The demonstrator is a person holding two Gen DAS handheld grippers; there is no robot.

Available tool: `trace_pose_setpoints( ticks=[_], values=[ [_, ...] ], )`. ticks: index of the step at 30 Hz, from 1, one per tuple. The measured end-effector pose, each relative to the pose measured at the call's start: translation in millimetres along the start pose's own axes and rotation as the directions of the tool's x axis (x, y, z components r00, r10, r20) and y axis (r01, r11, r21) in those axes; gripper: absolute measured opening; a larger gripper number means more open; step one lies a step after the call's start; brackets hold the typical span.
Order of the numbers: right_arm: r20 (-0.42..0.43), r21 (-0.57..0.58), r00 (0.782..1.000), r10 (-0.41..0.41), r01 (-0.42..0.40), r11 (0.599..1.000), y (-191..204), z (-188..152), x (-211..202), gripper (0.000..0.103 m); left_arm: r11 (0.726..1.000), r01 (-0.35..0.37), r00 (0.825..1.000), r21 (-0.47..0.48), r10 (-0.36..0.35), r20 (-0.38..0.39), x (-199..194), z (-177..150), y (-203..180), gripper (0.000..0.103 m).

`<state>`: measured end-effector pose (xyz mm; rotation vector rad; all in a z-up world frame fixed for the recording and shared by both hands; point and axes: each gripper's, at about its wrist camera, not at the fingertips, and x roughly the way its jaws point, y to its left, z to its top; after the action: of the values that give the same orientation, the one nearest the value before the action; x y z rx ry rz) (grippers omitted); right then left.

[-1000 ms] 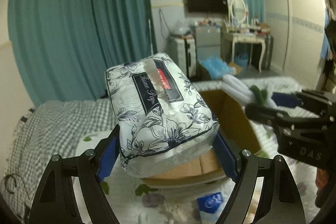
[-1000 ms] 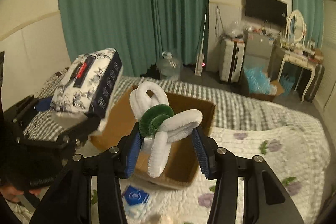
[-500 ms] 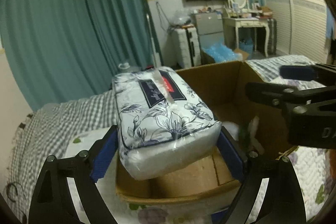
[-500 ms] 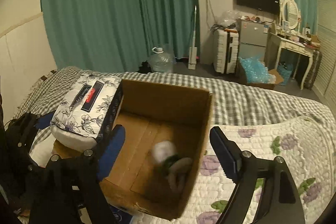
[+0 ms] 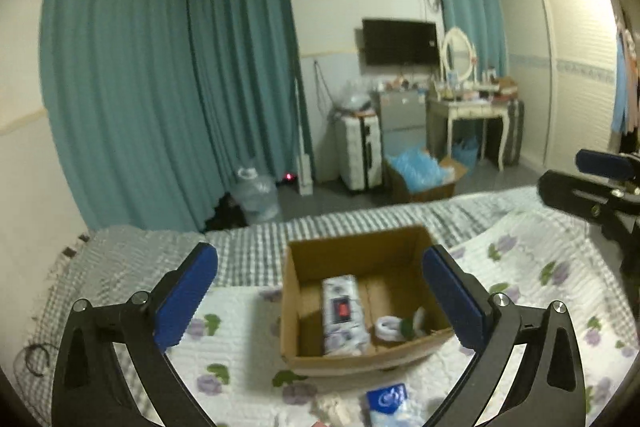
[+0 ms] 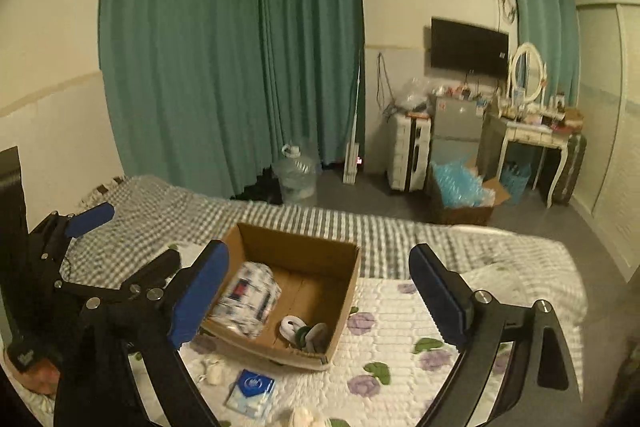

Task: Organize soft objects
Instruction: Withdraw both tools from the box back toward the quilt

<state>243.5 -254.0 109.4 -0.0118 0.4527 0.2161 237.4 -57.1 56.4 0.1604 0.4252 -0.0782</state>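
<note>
An open cardboard box [image 5: 362,251] sits on the flowered quilt, also in the right wrist view [image 6: 344,291]. Inside lie a floral tissue pack [image 5: 344,309] [image 6: 246,293] on the left and a white-and-green plush toy [image 5: 400,325] [image 6: 304,335] at the front right. My left gripper [image 5: 320,299] is open and empty, raised above and behind the box. My right gripper [image 6: 318,291] is open and empty, also raised over the box. The left gripper shows at the left of the right wrist view [image 6: 92,259].
A small blue tissue packet [image 6: 252,393] [image 5: 388,401] and small white soft items [image 6: 214,373] lie on the quilt [image 6: 400,359] in front of the box. A checked blanket [image 6: 168,203] covers the far bed side. Curtains, a water jug and furniture stand beyond.
The left gripper let go of the tissue pack, which now lies in the box. The plush toy rests in the box. Both grippers have pulled up and back, open.
</note>
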Motion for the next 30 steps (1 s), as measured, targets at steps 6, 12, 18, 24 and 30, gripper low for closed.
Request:
trace_pose_setpoints(
  ticks=[6, 12, 18, 24, 30],
  values=[
    [0.031, -0.005, 0.999, -0.026, 0.026, 1.000, 7.4, 11.8, -91.2, 0.103, 0.999, -0.042, 0.993, 0.005, 0.041, 0.115, -92.6, 12.5, 16.9, 0.103],
    [0.057, -0.044, 0.998, -0.005, 0.007, 0.999, 26.6, 1.2, -155.7, 0.103, 0.997, -0.061, 0.976, -0.045, 0.069, 0.208, -179.9, 8.5, 43.1, 0.103],
    [0.051, -0.104, 0.999, -0.002, 0.007, 0.995, 54.5, -39.2, -182.0, 0.103, 0.995, -0.065, 0.975, -0.072, 0.078, 0.209, -215.2, -16.1, 50.0, 0.103],
    [0.023, -0.101, 1.000, -0.014, 0.016, 0.995, 69.3, -86.9, -168.7, 0.103, 0.998, -0.060, 0.993, -0.034, 0.063, 0.099, -204.4, -58.4, 43.8, 0.103],
    [-0.055, -0.099, 0.998, -0.018, 0.013, 0.995, 70.0, -123.8, -125.9, 0.103, 0.998, -0.041, 0.999, -0.055, 0.041, -0.007, -173.4, -98.0, 39.4, 0.103]
  ],
)
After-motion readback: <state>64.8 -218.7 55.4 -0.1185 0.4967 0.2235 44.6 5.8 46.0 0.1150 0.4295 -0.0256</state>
